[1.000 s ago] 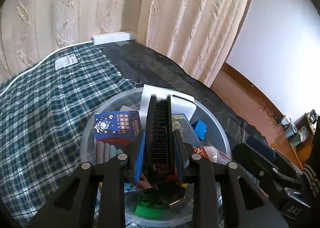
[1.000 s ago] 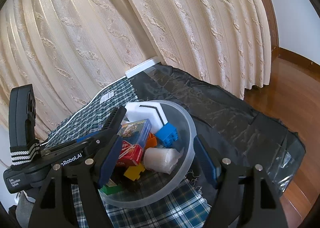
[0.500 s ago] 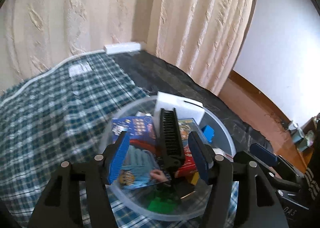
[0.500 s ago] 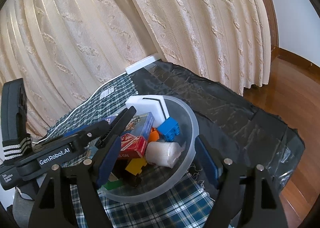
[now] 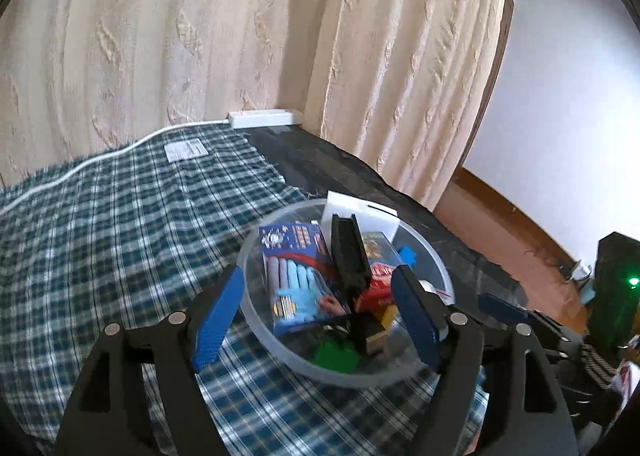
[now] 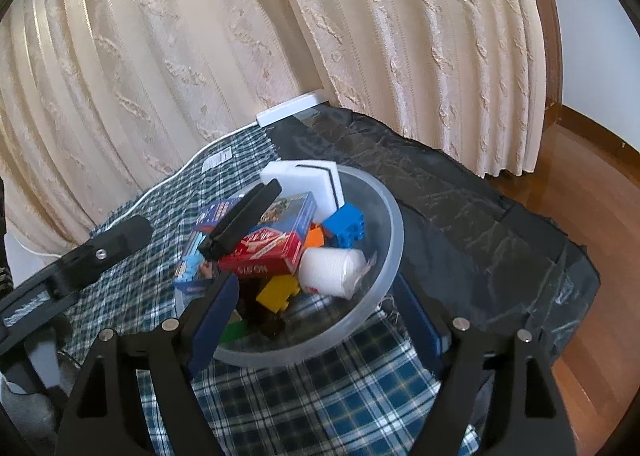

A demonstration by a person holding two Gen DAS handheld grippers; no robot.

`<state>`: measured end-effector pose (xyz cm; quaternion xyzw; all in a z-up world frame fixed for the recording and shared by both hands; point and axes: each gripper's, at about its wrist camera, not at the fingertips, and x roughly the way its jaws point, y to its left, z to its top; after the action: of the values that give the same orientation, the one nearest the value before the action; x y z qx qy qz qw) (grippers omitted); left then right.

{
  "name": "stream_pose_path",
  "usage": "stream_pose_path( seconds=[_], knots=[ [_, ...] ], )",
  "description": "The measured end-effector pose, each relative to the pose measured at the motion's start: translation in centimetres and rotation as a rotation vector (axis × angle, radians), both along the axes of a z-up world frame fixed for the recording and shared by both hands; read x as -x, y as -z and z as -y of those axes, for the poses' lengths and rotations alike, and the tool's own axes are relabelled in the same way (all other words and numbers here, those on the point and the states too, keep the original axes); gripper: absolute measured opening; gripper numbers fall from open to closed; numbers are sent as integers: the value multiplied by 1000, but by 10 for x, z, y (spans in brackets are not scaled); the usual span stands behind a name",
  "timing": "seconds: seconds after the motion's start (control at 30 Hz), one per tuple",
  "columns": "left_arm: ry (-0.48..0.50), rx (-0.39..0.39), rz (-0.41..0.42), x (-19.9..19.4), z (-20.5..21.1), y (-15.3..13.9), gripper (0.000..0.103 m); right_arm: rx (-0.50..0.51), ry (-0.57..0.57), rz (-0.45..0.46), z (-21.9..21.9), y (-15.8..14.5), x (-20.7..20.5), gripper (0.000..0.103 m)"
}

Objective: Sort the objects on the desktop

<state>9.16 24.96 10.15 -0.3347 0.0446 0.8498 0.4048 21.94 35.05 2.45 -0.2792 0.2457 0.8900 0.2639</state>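
Observation:
A clear plastic bowl (image 5: 276, 348) (image 6: 394, 232) stands on the plaid cloth, full of objects. A black comb (image 5: 350, 252) (image 6: 244, 219) lies on top, leaning across a blue glove box (image 5: 298, 276), a red card box (image 6: 264, 256) and a white box (image 6: 304, 183). Blue (image 6: 346, 225), yellow (image 6: 278, 292) and green (image 5: 334, 354) bricks and a white cup (image 6: 332, 272) lie in it too. My left gripper (image 5: 320, 320) is open and empty, drawn back from the bowl. My right gripper (image 6: 316, 320) is open and empty at the bowl's near rim.
The plaid cloth (image 5: 120, 232) covers the left of the table, black sheeting (image 6: 460, 195) the right. A white power strip (image 5: 264, 117) and its cable lie at the back by the curtain (image 6: 200, 35). The table edge drops to a wooden floor (image 6: 592, 240) at right.
My left gripper opened, let go of the black comb and pulled back; the comb now lies in the bowl. My right gripper moved slightly closer to the bowl.

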Motion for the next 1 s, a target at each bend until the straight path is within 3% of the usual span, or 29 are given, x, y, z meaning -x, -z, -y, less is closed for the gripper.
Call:
stream_pose_path(
  seconds=[0.1, 0.33, 0.47, 0.73, 1.0],
  knots=[
    [-44, 11, 0, -2, 10, 0, 79, -12, -5, 17, 7, 0, 0, 83],
    [-163, 50, -164, -21, 30, -12, 79, -36, -17, 48, 26, 0, 0, 83],
    [-277, 103, -215, -26, 35, -13, 86, -55, -15, 49, 36, -5, -2, 83],
    [-199, 113, -151, -27, 37, -2, 86, -70, 9, 69, 48, -5, -8, 83],
    [-148, 101, -98, -33, 33, 3, 86, -152, 74, 100, 51, -5, -19, 83]
  ],
)
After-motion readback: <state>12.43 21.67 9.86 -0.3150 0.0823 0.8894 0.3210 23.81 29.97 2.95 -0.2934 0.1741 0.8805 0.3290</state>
